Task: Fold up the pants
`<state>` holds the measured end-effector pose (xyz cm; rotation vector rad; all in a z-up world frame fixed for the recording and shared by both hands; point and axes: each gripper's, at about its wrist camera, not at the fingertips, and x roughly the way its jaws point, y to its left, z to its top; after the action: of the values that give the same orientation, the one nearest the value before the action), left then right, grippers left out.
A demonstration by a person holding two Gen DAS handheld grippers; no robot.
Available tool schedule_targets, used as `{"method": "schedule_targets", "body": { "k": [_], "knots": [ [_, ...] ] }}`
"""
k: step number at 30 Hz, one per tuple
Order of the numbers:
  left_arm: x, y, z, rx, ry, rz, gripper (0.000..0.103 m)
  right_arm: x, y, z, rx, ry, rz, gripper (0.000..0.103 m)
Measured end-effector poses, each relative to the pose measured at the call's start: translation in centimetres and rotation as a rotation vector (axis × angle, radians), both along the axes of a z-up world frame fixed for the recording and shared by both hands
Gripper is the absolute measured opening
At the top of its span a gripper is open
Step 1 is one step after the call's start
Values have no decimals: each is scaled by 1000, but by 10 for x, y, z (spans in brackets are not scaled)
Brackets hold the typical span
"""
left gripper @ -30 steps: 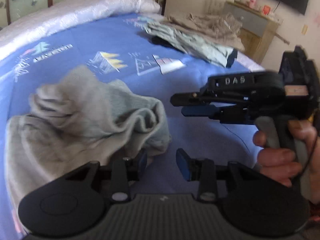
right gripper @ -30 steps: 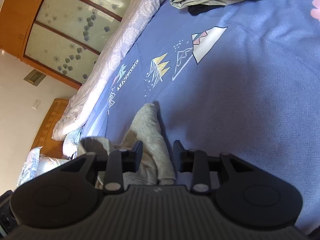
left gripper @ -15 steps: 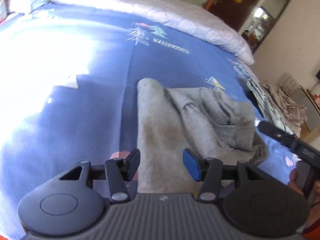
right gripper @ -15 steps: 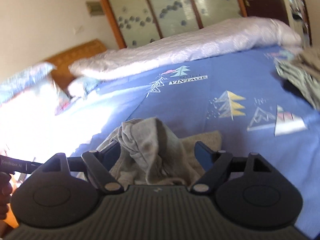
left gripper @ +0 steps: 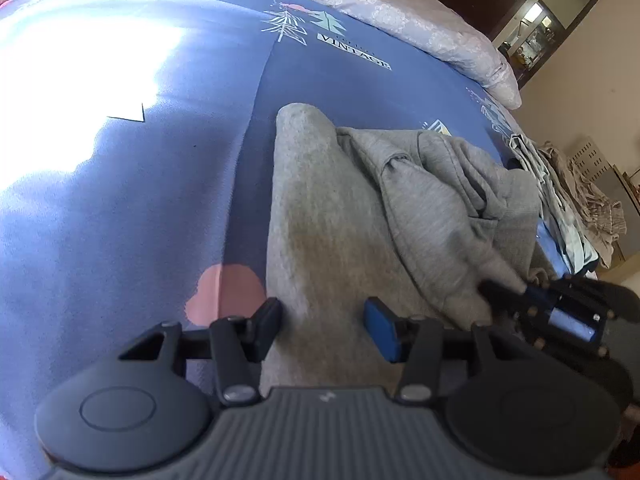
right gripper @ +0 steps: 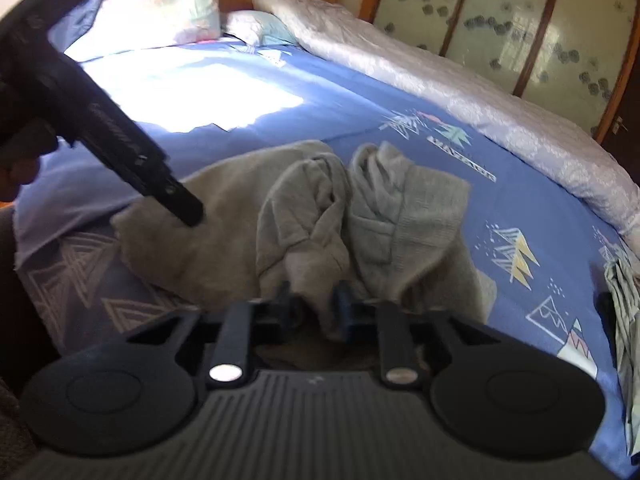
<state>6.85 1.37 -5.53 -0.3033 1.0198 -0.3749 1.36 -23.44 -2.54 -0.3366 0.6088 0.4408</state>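
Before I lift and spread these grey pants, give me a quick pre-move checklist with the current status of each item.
1. Right gripper clamped on the grey pants: ok, a fold of fabric is pinched between its shut fingers.
2. Left gripper gripping the pants: not ok, its fingers are apart over flat fabric, pressing on nothing.
3. Pants laid out flat: not ok, they lie bunched and twisted in the middle.
4. Waistband and legs identified: cannot tell, the folds hide them.
5. Free room on the blue bedsheet: ok, bare sheet on the left gripper's side.
6. Other clothes pile clear of the pants: cannot tell, they look close.
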Motion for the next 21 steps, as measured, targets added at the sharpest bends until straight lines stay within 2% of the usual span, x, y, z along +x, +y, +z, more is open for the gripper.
{"method": "schedule_targets", "body": {
  "k": [3,5,7,8,9,11,12,13,17,18,19,21],
  "knots": [
    [-2,1,1,-2,-1,-3,46,22,-37,31,158,-19,-155,10],
    [-1,0,1,-1,2,-3,46,48,-67,34,222,-19,-344,12],
    [-1,-2,1,-4,5,2,47,71,-96,23,245,28,-549,33],
    [-1,-1,2,-9,3,3,48,75,-113,17,287,71,-632,33],
    [-2,0,4,-14,-4,2,49,73,-126,14,362,101,-659,33],
    [-4,3,6,-19,-13,2,51,56,-145,10,527,126,-651,35],
    [-3,5,6,-20,-12,4,52,46,-147,9,555,124,-650,42],
    [-1,6,5,-22,-7,8,52,37,-147,9,568,116,-643,48],
    [12,7,1,-46,26,33,53,14,-141,11,650,112,-571,61],
    [13,6,0,-59,29,33,54,11,-138,12,666,112,-551,68],
    [14,5,0,-67,30,33,55,9,-134,13,663,104,-535,70],
    [15,0,-1,-57,27,30,55,7,-119,16,595,71,-501,70]
  ]
}}
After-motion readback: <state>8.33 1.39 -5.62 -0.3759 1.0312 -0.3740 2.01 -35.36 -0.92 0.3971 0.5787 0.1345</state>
